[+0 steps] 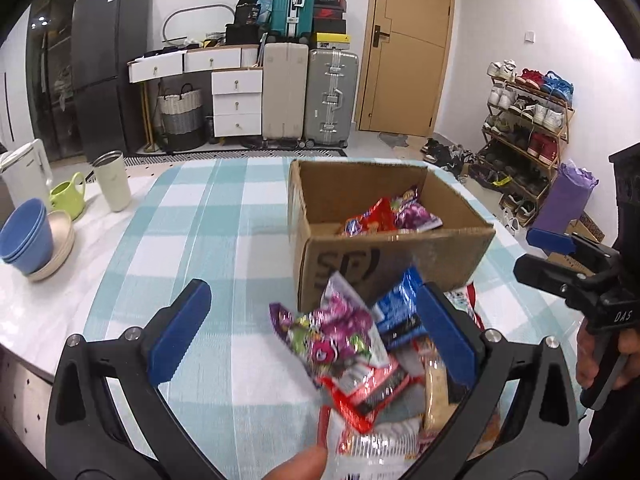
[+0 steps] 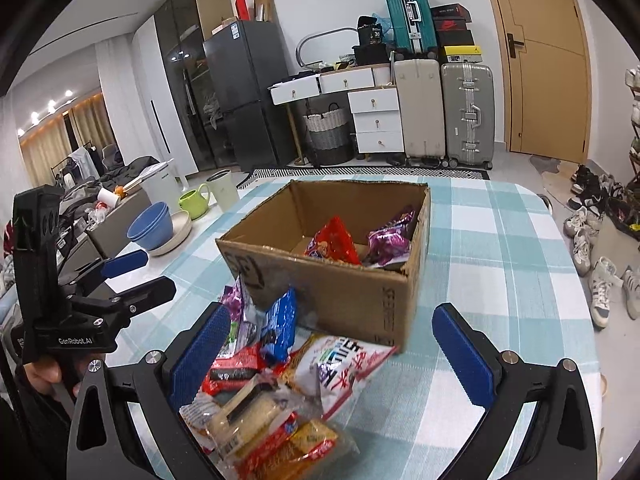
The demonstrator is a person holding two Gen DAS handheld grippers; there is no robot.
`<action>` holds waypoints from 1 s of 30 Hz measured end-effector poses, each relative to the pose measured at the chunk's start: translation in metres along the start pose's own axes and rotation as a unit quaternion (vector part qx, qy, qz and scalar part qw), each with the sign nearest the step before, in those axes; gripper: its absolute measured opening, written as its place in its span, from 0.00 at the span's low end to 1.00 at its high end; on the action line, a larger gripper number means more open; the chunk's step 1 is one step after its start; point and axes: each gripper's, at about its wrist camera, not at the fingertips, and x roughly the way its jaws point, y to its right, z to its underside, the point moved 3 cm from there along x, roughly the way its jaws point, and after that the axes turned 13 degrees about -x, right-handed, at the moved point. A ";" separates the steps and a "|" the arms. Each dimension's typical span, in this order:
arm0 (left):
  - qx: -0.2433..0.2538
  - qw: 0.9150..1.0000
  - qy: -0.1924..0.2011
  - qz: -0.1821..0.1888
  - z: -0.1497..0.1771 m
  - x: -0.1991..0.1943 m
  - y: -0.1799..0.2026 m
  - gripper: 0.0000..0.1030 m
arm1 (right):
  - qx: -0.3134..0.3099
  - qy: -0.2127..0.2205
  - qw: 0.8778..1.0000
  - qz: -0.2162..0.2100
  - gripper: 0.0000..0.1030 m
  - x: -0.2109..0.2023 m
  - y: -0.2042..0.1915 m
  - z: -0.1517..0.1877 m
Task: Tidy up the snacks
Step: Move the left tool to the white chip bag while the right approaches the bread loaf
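Because the open brown cardboard box [image 2: 344,276] sits in the middle of the counter [image 2: 500,240], on its blue-and-white checked cloth, with its flaps gone and its mouth upward, it looks meant as the bin for the snacks. A red crinkly packet [image 2: 334,242] and a purple foil packet [image 2: 390,240] already lie on the floor of that box, the red one toward the middle, the purple one against the far right wall.

Just in front of the box's near wall lies the unsorted heap of loose snack packets [image 2: 280,392], touching or nearly touching the cardboard, which I judge keeps each transfer short. A white pouch with blue and red lettering [image 2: 344,364] lies on the box side of the heap, and a blue wrapper [image 2: 280,320] stands up against the box's front.

Both tools point at that heap from the near side of the box. The left claw [image 1: 316,340] has its blue pads spread wide, with a pink-and-purple packet [image 1: 336,328] between them but not pinched. The right claw [image 2: 338,360] is likewise wide apart, straddling the heap and gripping nothing.

Off to the left of the box stand stacked blue bowls [image 2: 152,226], a green mug [image 2: 194,200] and a pale tumbler [image 2: 224,190], well apart from the work.
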 end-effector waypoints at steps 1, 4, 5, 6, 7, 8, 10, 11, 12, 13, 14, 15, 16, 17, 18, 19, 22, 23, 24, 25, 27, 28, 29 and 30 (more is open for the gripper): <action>0.001 1.000 -0.001 -0.001 0.004 -0.004 0.002 0.99 | 0.000 -0.002 1.000 0.001 1.00 -0.002 -0.001 0.004; 0.004 1.000 0.000 -0.005 0.014 -0.015 0.004 0.99 | -0.001 -0.009 1.000 0.002 1.00 -0.006 -0.005 0.014; 0.005 1.000 -0.001 -0.006 0.018 -0.019 0.005 0.99 | -0.001 -0.011 1.000 0.003 1.00 -0.007 -0.007 0.018; 0.005 1.000 -0.003 -0.006 0.022 -0.021 0.005 0.99 | 0.000 -0.014 1.000 0.004 1.00 -0.008 -0.008 0.023; 0.007 1.000 -0.005 -0.005 0.026 -0.024 0.006 0.99 | 0.001 -0.017 1.000 0.004 1.00 -0.007 -0.008 0.026; 0.008 1.000 -0.006 -0.006 0.031 -0.026 0.007 0.99 | 0.003 -0.020 1.000 0.002 1.00 -0.007 -0.009 0.029; 0.010 1.000 -0.009 -0.009 0.037 -0.029 0.007 0.99 | 0.006 -0.025 1.000 -0.001 1.00 -0.008 -0.012 0.038; 0.009 1.000 -0.011 -0.009 0.042 -0.030 0.006 0.99 | 0.008 -0.026 1.000 -0.002 1.00 -0.007 -0.013 0.040; 0.009 1.000 -0.015 -0.010 0.046 -0.031 0.006 0.99 | 0.010 -0.028 1.000 -0.002 1.00 -0.007 -0.014 0.044; 0.011 1.000 -0.017 -0.011 0.049 -0.031 0.006 0.99 | 0.011 -0.031 0.999 -0.004 1.00 -0.007 -0.016 0.048; 0.014 1.000 -0.017 -0.014 0.053 -0.033 0.006 0.99 | 0.012 -0.032 0.999 -0.007 1.00 -0.006 -0.016 0.050; 0.015 1.000 -0.017 -0.016 0.055 -0.033 0.009 0.99 | 0.012 -0.035 0.999 -0.010 1.00 -0.006 -0.018 0.054; 0.014 1.000 -0.018 -0.016 0.057 -0.033 0.008 0.99 | 0.011 -0.038 0.999 -0.010 1.00 -0.005 -0.019 0.056; 0.014 1.000 -0.020 -0.016 0.059 -0.034 0.009 0.99 | 0.010 -0.039 0.999 -0.010 1.00 -0.005 -0.020 0.059; 0.013 1.000 -0.022 -0.015 0.061 -0.034 0.009 0.99 | 0.009 -0.042 0.999 -0.010 1.00 -0.005 -0.021 0.062; 0.014 1.000 -0.024 -0.015 0.063 -0.035 0.009 0.99 | 0.009 -0.045 0.999 -0.011 1.00 -0.004 -0.023 0.065; 0.017 0.999 -0.025 -0.018 0.067 -0.036 0.010 0.99 | 0.005 -0.053 0.998 -0.015 1.00 -0.004 -0.025 0.071; 0.016 0.999 -0.027 -0.018 0.070 -0.036 0.010 0.99 | 0.003 -0.055 0.998 -0.014 1.00 -0.004 -0.025 0.072; 0.015 0.999 -0.030 -0.016 0.072 -0.035 0.010 0.99 | 0.002 -0.056 0.998 -0.014 1.00 -0.004 -0.026 0.074; 0.014 0.999 -0.033 -0.014 0.075 -0.035 0.010 0.99 | 0.001 -0.058 0.998 -0.015 1.00 -0.004 -0.026 0.075; 0.014 0.999 -0.034 -0.015 0.079 -0.034 0.011 0.99 | -0.002 -0.061 0.998 -0.018 1.00 -0.004 -0.028 0.078; 0.014 0.999 -0.035 -0.017 0.081 -0.034 0.010 0.99 | -0.004 -0.062 0.998 -0.021 1.00 -0.004 -0.029 0.078; 0.013 0.999 -0.037 -0.016 0.083 -0.033 0.009 0.99 | -0.008 -0.065 0.998 -0.022 1.00 -0.004 -0.031 0.080; 0.013 0.999 -0.039 -0.015 0.084 -0.033 0.009 0.99 | -0.011 -0.067 0.997 -0.023 1.00 -0.004 -0.033 0.082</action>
